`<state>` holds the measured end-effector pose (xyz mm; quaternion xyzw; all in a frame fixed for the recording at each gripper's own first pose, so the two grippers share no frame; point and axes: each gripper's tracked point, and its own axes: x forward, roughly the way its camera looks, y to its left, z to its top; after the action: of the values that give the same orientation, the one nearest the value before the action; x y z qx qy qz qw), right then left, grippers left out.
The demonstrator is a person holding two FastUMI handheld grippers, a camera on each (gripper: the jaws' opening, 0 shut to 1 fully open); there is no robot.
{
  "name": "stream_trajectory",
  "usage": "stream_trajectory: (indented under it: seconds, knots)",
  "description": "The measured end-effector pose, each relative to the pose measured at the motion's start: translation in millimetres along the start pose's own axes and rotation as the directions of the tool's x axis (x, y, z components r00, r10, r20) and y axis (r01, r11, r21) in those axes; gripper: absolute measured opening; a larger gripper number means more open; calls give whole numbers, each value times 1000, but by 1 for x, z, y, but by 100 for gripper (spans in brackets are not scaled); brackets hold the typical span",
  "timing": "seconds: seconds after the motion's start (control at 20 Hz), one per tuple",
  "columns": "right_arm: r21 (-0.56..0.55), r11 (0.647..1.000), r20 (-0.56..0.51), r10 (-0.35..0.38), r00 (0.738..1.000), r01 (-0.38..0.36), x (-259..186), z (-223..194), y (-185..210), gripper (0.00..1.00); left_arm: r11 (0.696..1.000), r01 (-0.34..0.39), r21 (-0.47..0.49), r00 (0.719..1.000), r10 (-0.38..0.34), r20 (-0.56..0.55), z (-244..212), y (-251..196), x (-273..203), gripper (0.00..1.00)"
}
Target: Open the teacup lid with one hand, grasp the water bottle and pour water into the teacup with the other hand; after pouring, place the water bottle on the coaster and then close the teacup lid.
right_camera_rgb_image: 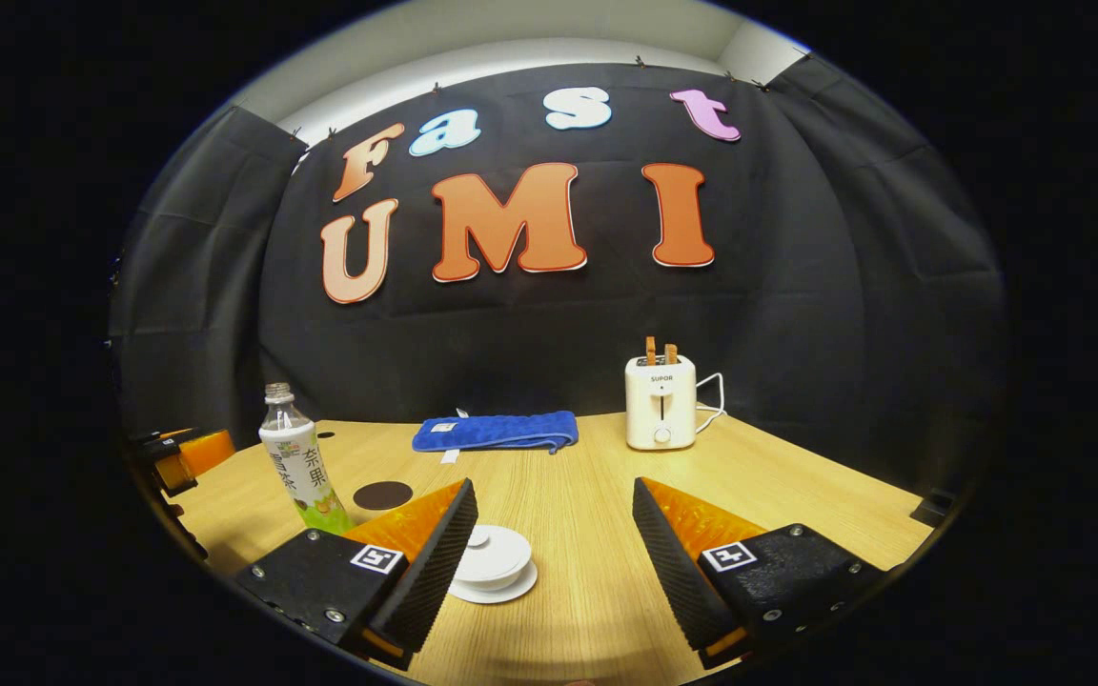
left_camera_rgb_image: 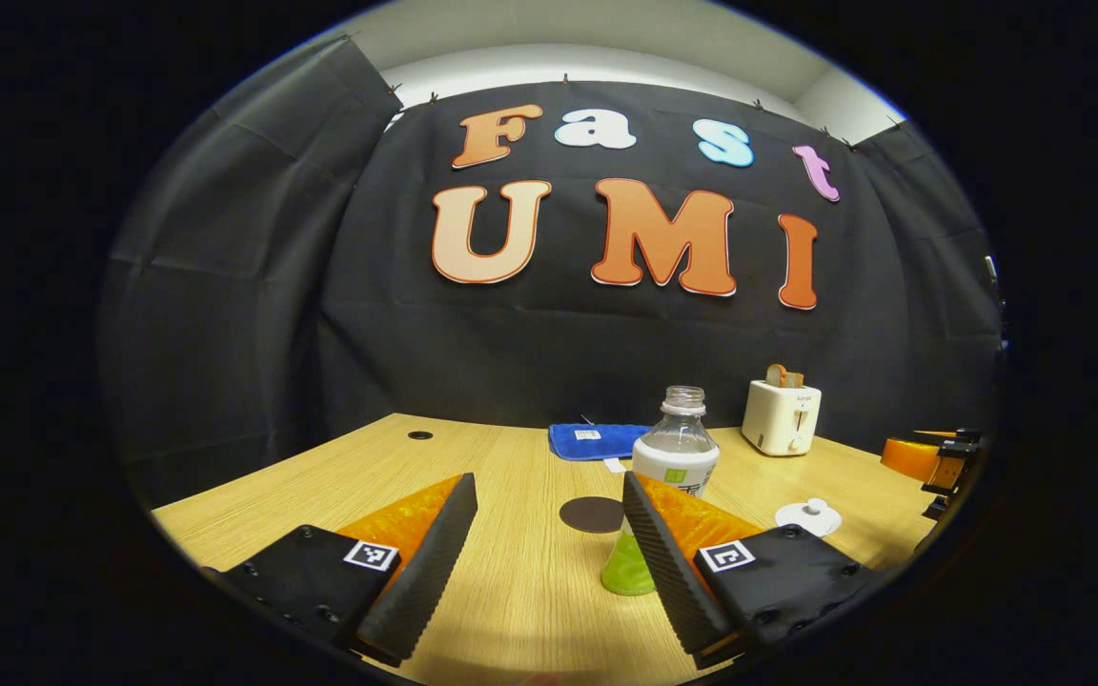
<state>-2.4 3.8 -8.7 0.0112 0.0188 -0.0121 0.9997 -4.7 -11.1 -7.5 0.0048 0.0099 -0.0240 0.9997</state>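
- Your left gripper [left_camera_rgb_image: 549,572]: jaws spread wide, nothing between them, low over the worktop [left_camera_rgb_image: 511,591] near its front edge, pointing at the back wall.
- Your right gripper [right_camera_rgb_image: 549,572]: also released, level, low over the front edge; the teacup [right_camera_rgb_image: 494,564] sits just ahead beside its left finger, not touched.
- Count: 1 water bottle [left_camera_rgb_image: 671,476], 1 teacup w/ lid [right_camera_rgb_image: 480,539] on, 1 coaster [left_camera_rgb_image: 593,514], 1 blue cloth [left_camera_rgb_image: 597,441], 1 toaster [left_camera_rgb_image: 782,417].
- Bottle: upright, cap off, mid worktop, partly behind your left gripper's right finger; coaster lies just beside it, apart.
- Cloth lies along the back edge; toaster stands near the back edge too, two slices sticking up.
- Left gripper view catches the teacup small, off to the right, plus the other gripper at the far right edge.
- Right gripper view gives the teacup's saucer [right_camera_rgb_image: 511,589] close up, the toaster's cord [right_camera_rgb_image: 713,393], and the other gripper at the far left edge, bottle near it.
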Motion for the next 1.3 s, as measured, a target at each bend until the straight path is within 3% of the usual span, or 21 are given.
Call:
stream_trajectory:
  seconds: [0.45, 1.0, 1.3]
  knots:
    - [-26, 999, -28, 31, 999, -32, 11, -7, 22, 98, 1000, 3, 14, 1000, -3, -3, 0, 1, -2, 99]
    - [-54, 997, -132, 46, 990, -54, 43, -36, 47, 98, 1000, -6, 23, 1000, 7, -16, -4, 8, 1, 99]
    - [-60, 996, -230, 55, 972, -71, 55, -54, 58, 98, 999, -15, 29, 999, 16, -38, -12, 14, 4, 99]
